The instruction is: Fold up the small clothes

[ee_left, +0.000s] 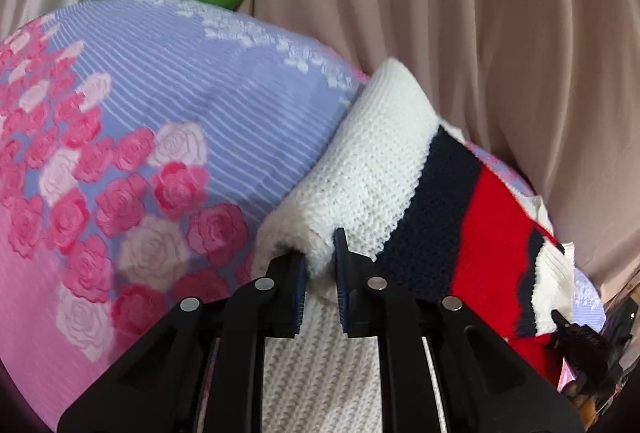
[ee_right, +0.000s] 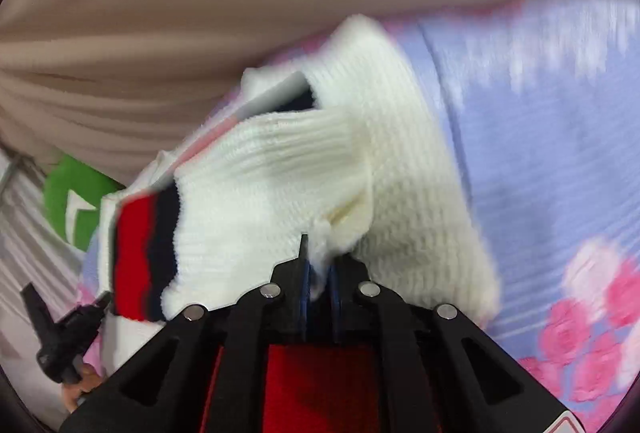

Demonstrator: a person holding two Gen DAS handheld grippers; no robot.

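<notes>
Over the floral bedspread (ee_left: 168,105), a white knit sweater (ee_left: 372,161) with navy and red stripes hangs lifted, mid-fold. Left gripper (ee_left: 320,273) pinches a white edge; right gripper (ee_right: 318,273) is clenched on another white fold. Both reach forward, level with each other. Next, I judge, comes laying the held edge across evenly.

1. The left gripper (ee_left: 320,273) is matte black plastic, with two angular linkage arms per side filling the lower frame.
2. Round silver pivot pins (ee_left: 264,284) cap each joint.
3. The fingers carry ribbed blue pads (ee_left: 342,285).
4. The right gripper (ee_right: 319,273) has the same black build, with silver pins and blue pads.
</notes>
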